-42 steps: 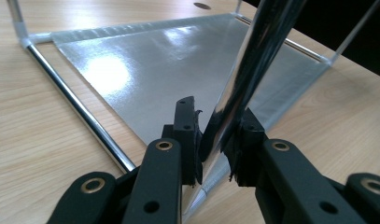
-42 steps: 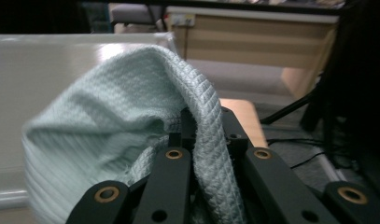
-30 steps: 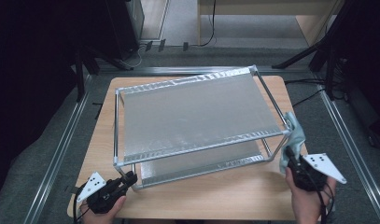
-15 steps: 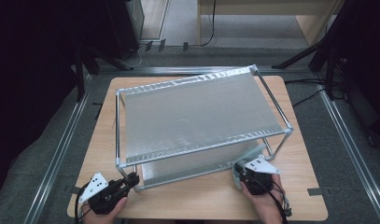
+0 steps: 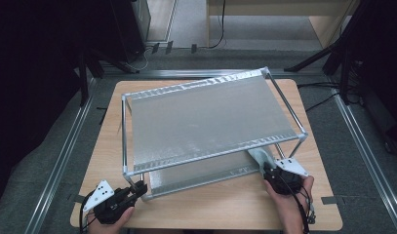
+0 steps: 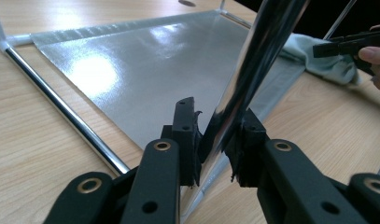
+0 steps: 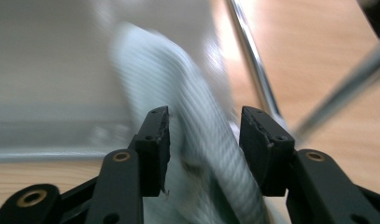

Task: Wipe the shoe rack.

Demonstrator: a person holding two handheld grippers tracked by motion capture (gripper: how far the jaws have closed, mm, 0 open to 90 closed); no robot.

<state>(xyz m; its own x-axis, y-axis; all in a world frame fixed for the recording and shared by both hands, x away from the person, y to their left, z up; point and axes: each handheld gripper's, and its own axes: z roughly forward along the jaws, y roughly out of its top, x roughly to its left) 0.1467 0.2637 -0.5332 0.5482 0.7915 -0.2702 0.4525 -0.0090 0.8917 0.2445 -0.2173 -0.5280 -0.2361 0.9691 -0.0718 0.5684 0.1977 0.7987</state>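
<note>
Currently my left gripper [image 6: 214, 140] jaws clamp the rack's [image 5: 210, 122] upright post [image 6: 253, 70] at the surface's [image 5: 225, 204] near-left corner. My right gripper [image 7: 204, 140] jaws have just been opening, cloth [image 7: 201, 140] lying loose between them. Cloth sits at the lower shelf's [image 6: 145, 74] near-right corner, long axis running away from me; right hand [image 5: 291, 197] nearer.

Lab/test bay: wooden table [image 5: 220, 209] w/ floor rails [image 5: 59, 161], stands, cables round it.
</note>
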